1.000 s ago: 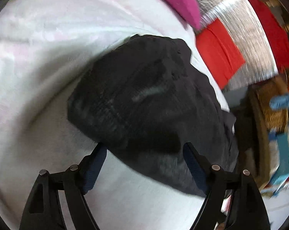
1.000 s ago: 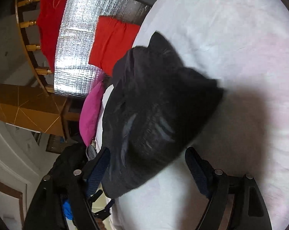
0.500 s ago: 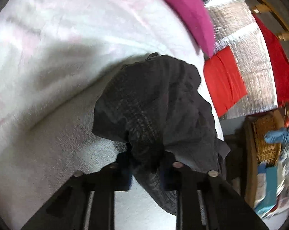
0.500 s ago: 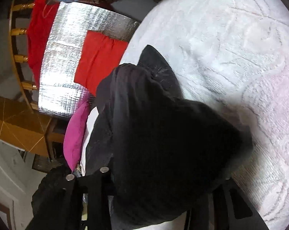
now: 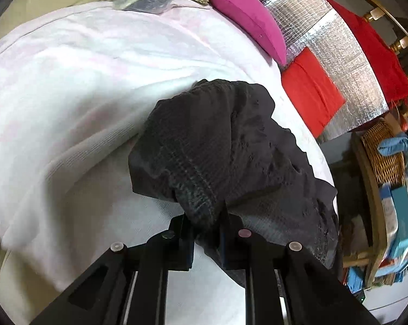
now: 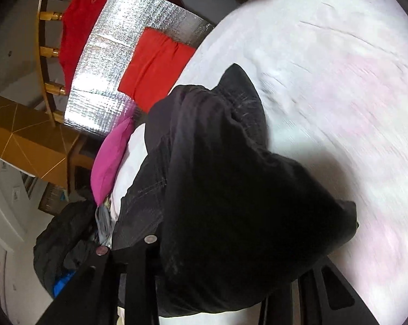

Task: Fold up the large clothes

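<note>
2 grippers, left gripper (image 5: 206, 239) visibly pinching black garment (image 5: 217, 146), right gripper (image 6: 225, 279) buried, gripping its bunch

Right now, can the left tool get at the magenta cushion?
Probably not: the left tool has just closed on bunched black garment, which lies between it and the magenta cushion at the bed's far edge.
</note>
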